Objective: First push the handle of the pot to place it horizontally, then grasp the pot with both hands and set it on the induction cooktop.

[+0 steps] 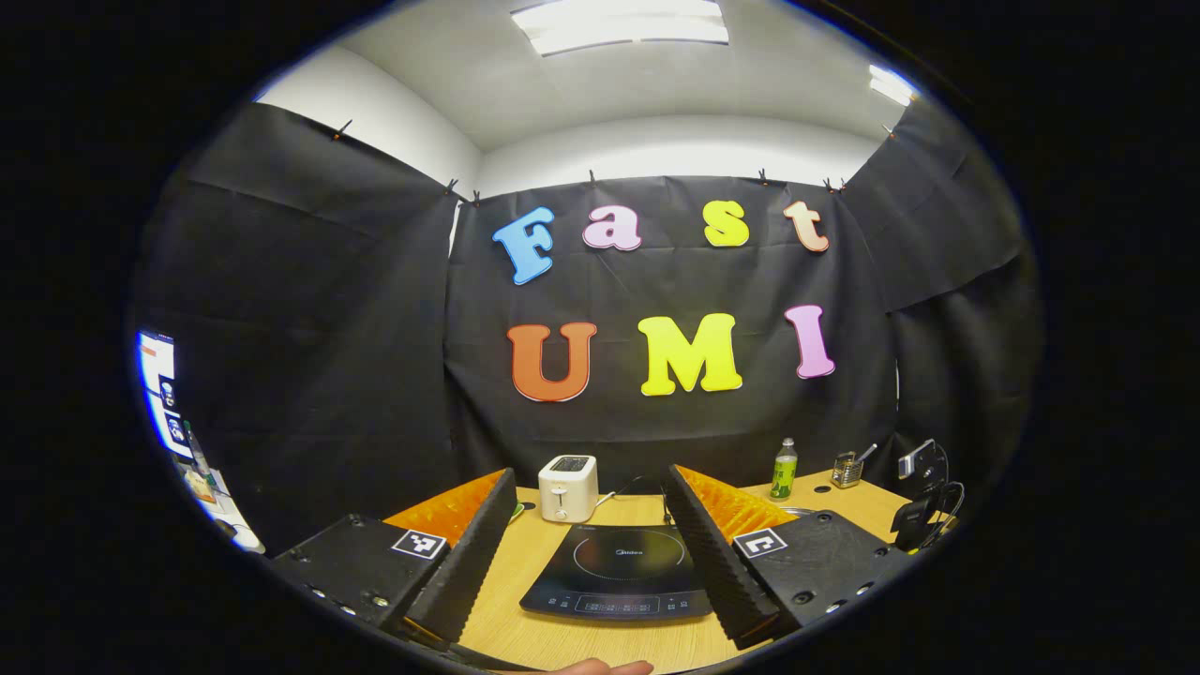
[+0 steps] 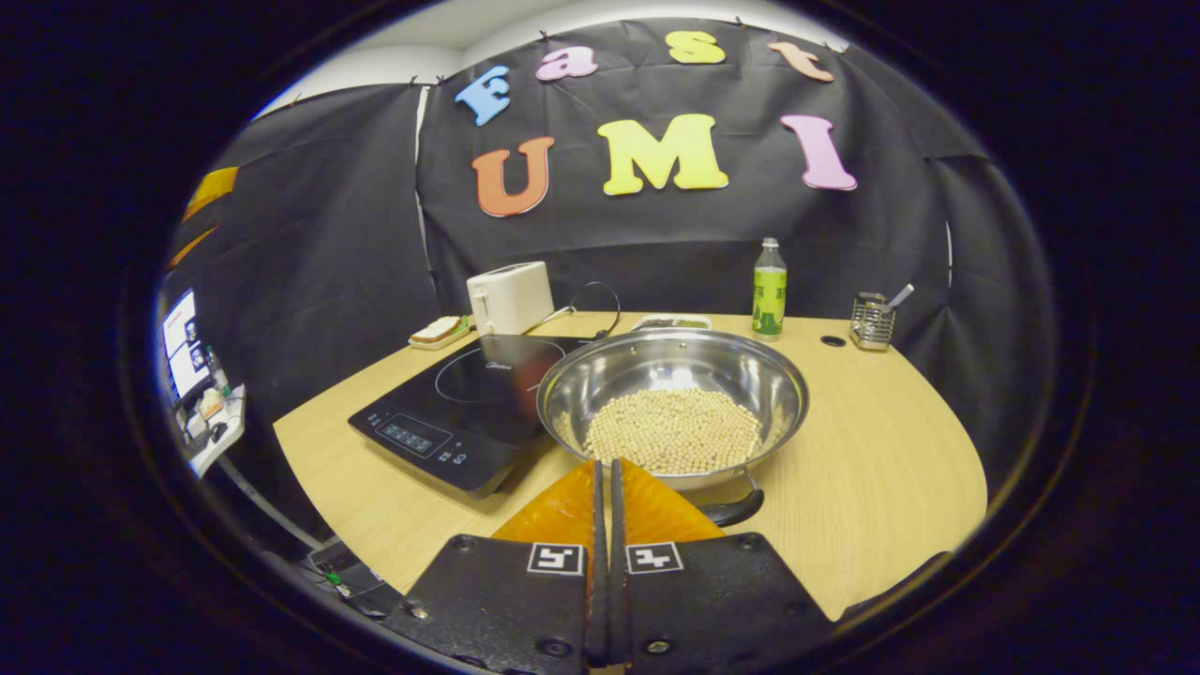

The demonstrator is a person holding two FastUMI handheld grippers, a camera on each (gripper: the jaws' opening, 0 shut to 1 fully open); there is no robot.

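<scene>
Pot (image 2: 672, 398) just ahead of clenched right gripper (image 2: 605, 469); left gripper (image 1: 592, 487) released

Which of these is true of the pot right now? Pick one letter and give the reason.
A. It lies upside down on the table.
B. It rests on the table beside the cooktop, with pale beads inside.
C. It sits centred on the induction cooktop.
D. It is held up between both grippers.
B: in the right gripper view the pot stands upright on the table, its left rim next to the induction cooktop, holding pale beads.
</scene>
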